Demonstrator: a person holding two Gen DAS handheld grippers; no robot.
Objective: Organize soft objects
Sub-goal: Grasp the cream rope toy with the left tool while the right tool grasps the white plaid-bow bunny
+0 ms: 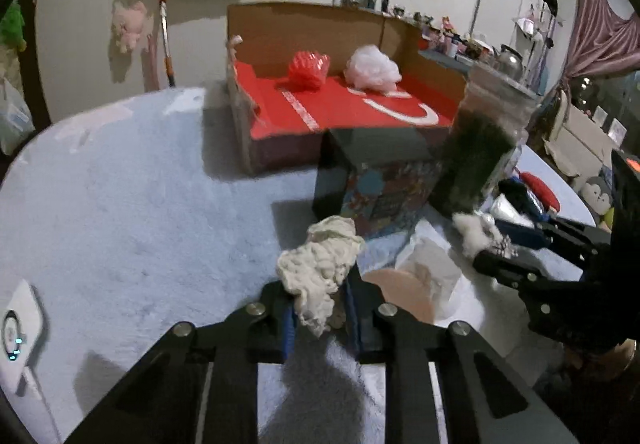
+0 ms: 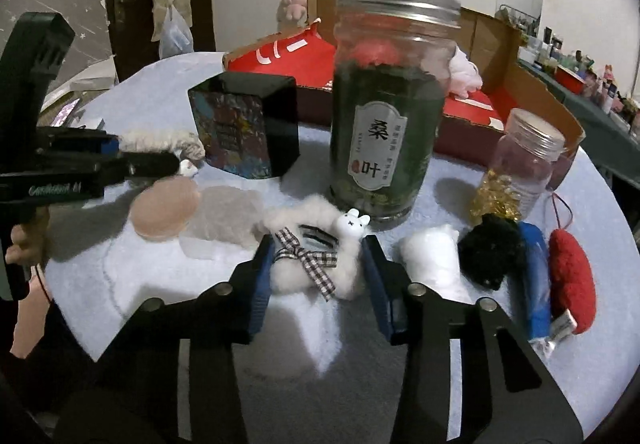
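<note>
My left gripper [image 1: 318, 308] is shut on a cream wrinkled scrunchie [image 1: 320, 264] and holds it above the pale blue table cover; it shows from the side in the right wrist view [image 2: 160, 143]. My right gripper [image 2: 318, 272] has its blue pads on both sides of a white fluffy hair clip [image 2: 312, 252] with a checked bow and a small rabbit head. That clip also shows in the left wrist view [image 1: 478, 234]. A cardboard box with a red floor [image 1: 344, 111] holds a red scrunchie [image 1: 308, 69] and a pale pink one [image 1: 372, 69].
A tall jar of dark leaves [image 2: 388, 103] and a black patterned box [image 2: 248, 127] stand mid-table. A pink puff [image 2: 164, 209], a clear packet [image 2: 224, 219], a white pouf [image 2: 434, 258], a black pompom [image 2: 492, 250], a blue tube [image 2: 536, 276], a red pad [image 2: 572, 280] and a small jar [image 2: 528, 159] lie around.
</note>
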